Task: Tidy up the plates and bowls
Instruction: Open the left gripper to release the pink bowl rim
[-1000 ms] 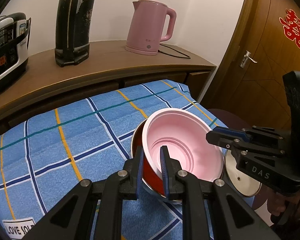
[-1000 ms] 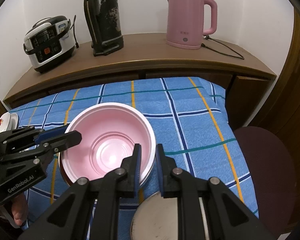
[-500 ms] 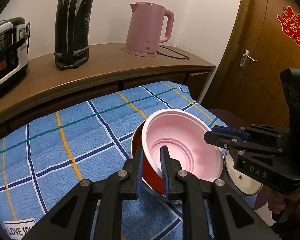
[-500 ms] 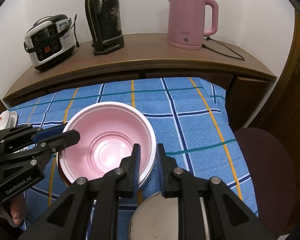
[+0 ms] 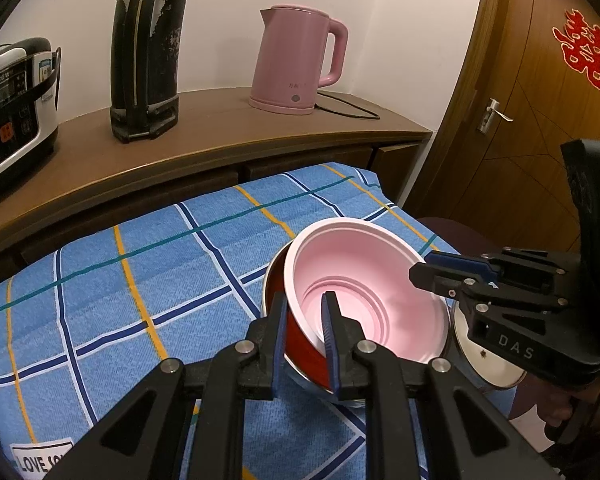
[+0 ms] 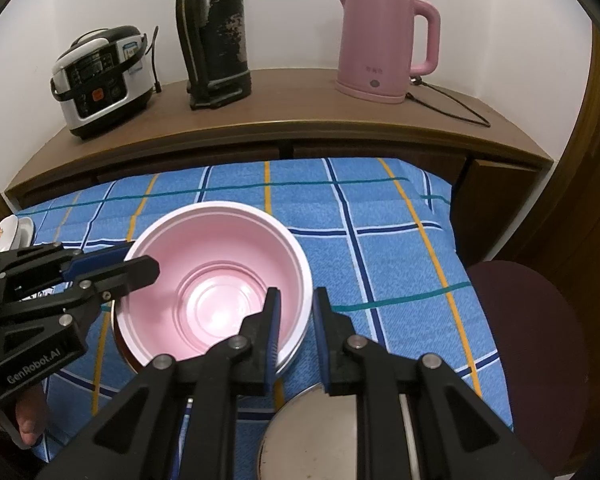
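Observation:
A pink bowl [image 5: 364,304] [image 6: 216,284] with a white rim sits tilted inside a steel-rimmed red bowl [image 5: 300,344] on the blue checked cloth [image 5: 140,280]. My left gripper [image 5: 304,320] is shut on the pink bowl's near wall, one finger inside and one outside. In the right wrist view it [image 6: 140,264] comes in from the left. My right gripper [image 6: 296,320] is shut on the opposite side of the rim, likewise one finger inside and one outside; the left wrist view shows it [image 5: 420,272] at the right.
A round steel plate [image 6: 320,440] [image 5: 488,364] lies by the bowls at the cloth's edge. A small flowered dish [image 6: 0,234] sits at far left. On the wooden sideboard stand a rice cooker [image 6: 100,80], black flask [image 6: 216,36] and pink kettle [image 6: 380,40]. A dark stool [image 6: 532,340] is at right.

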Available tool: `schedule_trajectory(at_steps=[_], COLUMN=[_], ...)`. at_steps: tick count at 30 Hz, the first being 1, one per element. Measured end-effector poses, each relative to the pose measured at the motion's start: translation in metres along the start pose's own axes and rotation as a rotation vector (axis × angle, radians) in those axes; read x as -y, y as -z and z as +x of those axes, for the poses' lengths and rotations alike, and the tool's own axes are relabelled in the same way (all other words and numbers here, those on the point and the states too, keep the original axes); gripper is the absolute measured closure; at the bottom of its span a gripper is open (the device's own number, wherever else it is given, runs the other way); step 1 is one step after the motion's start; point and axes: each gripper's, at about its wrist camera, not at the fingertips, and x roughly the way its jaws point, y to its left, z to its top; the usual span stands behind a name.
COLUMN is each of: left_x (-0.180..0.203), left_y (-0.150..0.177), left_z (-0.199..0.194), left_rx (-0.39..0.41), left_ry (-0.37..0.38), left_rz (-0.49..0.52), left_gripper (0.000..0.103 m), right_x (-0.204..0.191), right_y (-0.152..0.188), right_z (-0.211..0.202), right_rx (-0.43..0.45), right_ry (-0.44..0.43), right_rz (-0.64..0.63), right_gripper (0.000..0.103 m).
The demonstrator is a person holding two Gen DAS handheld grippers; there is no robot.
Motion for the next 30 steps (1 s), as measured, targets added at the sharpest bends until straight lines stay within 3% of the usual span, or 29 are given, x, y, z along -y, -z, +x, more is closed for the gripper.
schedule_trajectory(at_steps=[12, 13, 14, 15, 16, 17, 22, 30], left_x=[-0.002, -0.003, -0.003, -0.003, -0.003, -0.004, -0.003, -0.011], left_y=[-0.002, -0.003, -0.003, -0.003, -0.003, -0.003, -0.002, -0.002], left_z=[-0.004, -0.005, -0.006, -0.007, -0.008, -0.011, -0.005, -0.008], left_rx=[0.014, 0.017, 0.022, 0.027, 0.041, 0.061, 0.04, 0.083], left_ry=[-0.016, -0.011, -0.002, -0.008, -0.029, -0.04, -0.038, -0.076], left_rz=[0.0, 0.002, 0.004, 0.006, 0.006, 0.005, 0.021, -0.003], left_gripper=[0.082, 0.075, 0.056, 0.043, 0.022, 0.018, 0.018, 0.018], right_x=[0.003, 0.003, 0.003, 0.002, 0.001, 0.0, 0.004, 0.03], right_y=[0.001, 0.001, 0.001, 0.001, 0.001, 0.002, 0.002, 0.017], right_z=[0.003, 0.002, 0.002, 0.0, -0.003, -0.005, -0.015, -0.045], right_rx=[-0.001, 0.002, 0.006, 0.015, 0.026, 0.031, 0.06, 0.112], right_ry=[-0.037, -0.043, -0.035, -0.025, -0.021, -0.018, -0.009, 0.015], right_rz=[0.016, 0.018, 0.015, 0.01, 0.006, 0.003, 0.013, 0.067], right_gripper=[0.082, 0.073, 0.068, 0.057, 0.053, 0.054, 0.054, 0.053])
